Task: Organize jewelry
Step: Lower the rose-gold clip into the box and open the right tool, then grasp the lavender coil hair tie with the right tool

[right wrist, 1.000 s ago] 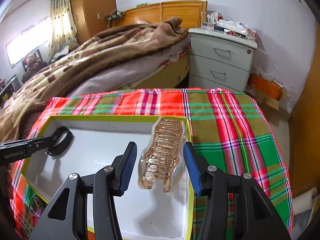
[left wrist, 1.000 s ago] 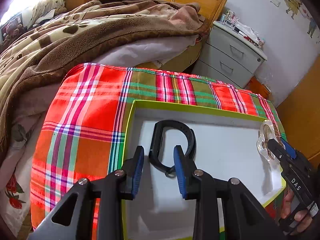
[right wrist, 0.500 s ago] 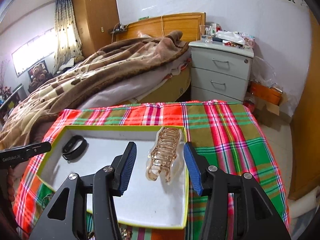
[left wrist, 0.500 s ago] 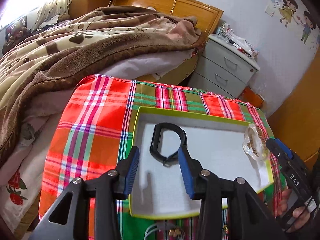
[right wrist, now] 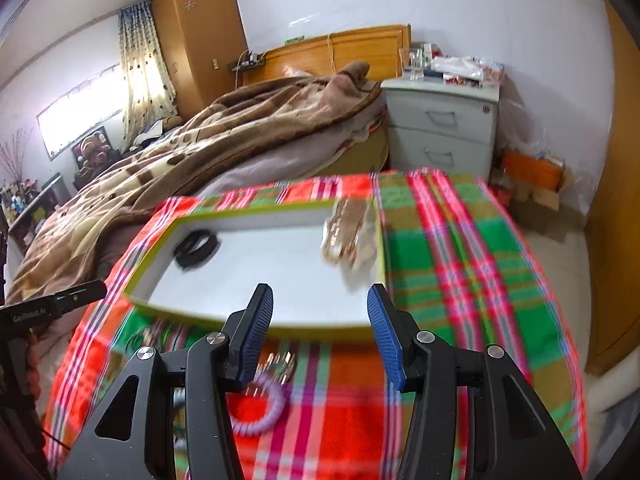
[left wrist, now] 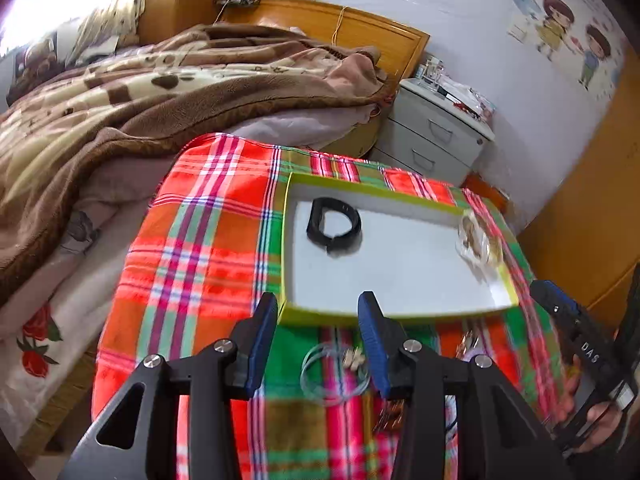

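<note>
Grippers pulled back from the tray, two pieces placed, more waiting

Left wrist view: the left gripper [left wrist: 318, 344] is spread wide and empty, now hanging over the plaid cloth [left wrist: 200, 248] short of the green-rimmed tray [left wrist: 286, 240]; a second ago it was over the black wristband [left wrist: 334, 226], which stays inside the tray's far-left corner, with the clear hair claw [left wrist: 478, 242] at the right wall. A clear bangle [left wrist: 334, 376] lies between the fingers, likely the next pick. Right wrist view: the right gripper [right wrist: 322, 334] is equally wide, holding nothing, backed off the claw it straddled; a lilac beaded bracelet [right wrist: 262, 406] and small gold pieces [right wrist: 278, 362] lie outside the tray, so sorting seems unfinished
</note>
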